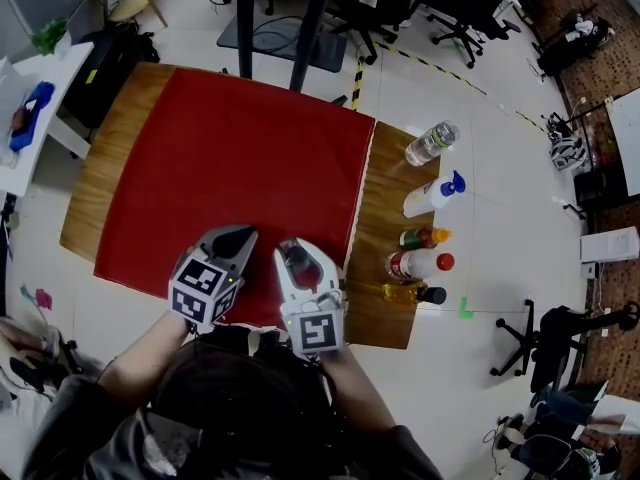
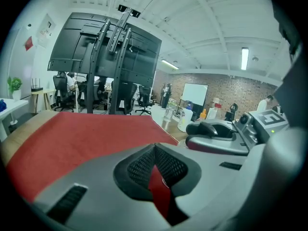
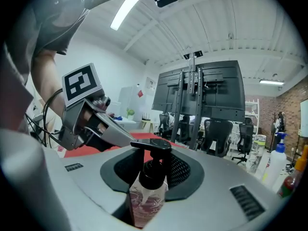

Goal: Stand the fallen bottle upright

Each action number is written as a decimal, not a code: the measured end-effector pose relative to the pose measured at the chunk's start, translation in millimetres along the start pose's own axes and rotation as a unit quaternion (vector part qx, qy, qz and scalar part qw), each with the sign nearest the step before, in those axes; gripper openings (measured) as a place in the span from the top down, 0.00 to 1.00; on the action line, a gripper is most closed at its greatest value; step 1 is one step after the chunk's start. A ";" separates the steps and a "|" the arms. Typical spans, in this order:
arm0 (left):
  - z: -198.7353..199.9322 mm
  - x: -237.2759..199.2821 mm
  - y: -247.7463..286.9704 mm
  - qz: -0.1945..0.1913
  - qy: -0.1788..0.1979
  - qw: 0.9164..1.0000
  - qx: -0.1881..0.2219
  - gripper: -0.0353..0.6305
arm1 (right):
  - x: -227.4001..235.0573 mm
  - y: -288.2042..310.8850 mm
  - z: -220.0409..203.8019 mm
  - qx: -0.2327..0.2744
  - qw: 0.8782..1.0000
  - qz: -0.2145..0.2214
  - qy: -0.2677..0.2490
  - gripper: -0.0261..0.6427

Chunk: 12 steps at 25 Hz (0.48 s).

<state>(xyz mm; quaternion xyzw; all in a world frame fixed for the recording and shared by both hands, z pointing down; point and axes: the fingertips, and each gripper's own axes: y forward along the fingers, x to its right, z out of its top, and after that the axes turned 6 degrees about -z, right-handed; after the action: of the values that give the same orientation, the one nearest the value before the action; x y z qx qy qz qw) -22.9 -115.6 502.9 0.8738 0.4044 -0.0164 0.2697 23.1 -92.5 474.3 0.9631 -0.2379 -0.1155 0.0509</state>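
A clear pump bottle (image 3: 146, 198) with a black pump head and reddish liquid stands upright between the jaws of my right gripper (image 3: 155, 154), which is shut on it. In the head view the right gripper (image 1: 297, 252) is over the near edge of the red cloth (image 1: 230, 168), with the bottle (image 1: 297, 261) showing as a dark red patch in its jaws. My left gripper (image 1: 232, 238) hovers just left of it, also over the cloth's near edge. In the left gripper view the left gripper (image 2: 155, 149) has its pads together and nothing between them.
The wooden table (image 1: 110, 158) has a bare strip at the right with a clear water bottle (image 1: 432, 143), a white bottle with a blue top (image 1: 432, 196), two sauce bottles (image 1: 422, 251) and a yellow oil bottle (image 1: 405, 293). A white side table (image 1: 40, 88) is at the left.
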 end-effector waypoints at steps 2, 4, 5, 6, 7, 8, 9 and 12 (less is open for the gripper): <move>-2.0 1.2 -2.0 0.004 -0.003 1.000 0.001 0.89 | 0.1 0.3 -1.4 -0.004 1.000 -0.002 0.000 0.76; -2.9 3.7 -3.4 0.006 -0.006 1.000 0.002 0.89 | 0.3 0.5 -2.0 -0.005 1.000 -0.003 0.001 0.76; -2.7 5.3 -3.9 0.006 -0.006 1.000 0.002 0.89 | 0.6 0.1 -2.3 -0.006 1.000 -0.004 0.001 0.76; -2.3 7.0 -4.1 0.006 -0.006 1.000 0.002 0.89 | 1.2 -0.3 -2.3 -0.007 1.000 -0.004 0.001 0.76; -1.5 8.7 -4.2 0.006 -0.006 1.000 0.002 0.89 | 1.8 -0.7 -1.8 -0.008 1.000 -0.003 0.001 0.76; -0.8 10.0 -4.4 0.006 -0.006 1.000 0.002 0.89 | 2.2 -0.9 -1.2 -0.008 1.000 -0.003 0.002 0.76; -0.1 11.2 -4.7 0.006 -0.005 1.000 0.003 0.89 | 2.0 -1.0 -0.6 -0.008 1.000 -0.002 0.002 0.76; 1.1 14.7 -5.7 0.004 -0.003 1.000 0.003 0.89 | -2.6 -1.9 -1.2 -0.016 1.000 0.009 -0.002 0.72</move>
<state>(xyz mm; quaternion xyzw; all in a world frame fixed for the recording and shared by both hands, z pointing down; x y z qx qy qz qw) -16.8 -102.8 495.7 0.8764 0.3996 -0.0197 0.2682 22.0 -89.6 475.7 0.9598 -0.2445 -0.1211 0.0663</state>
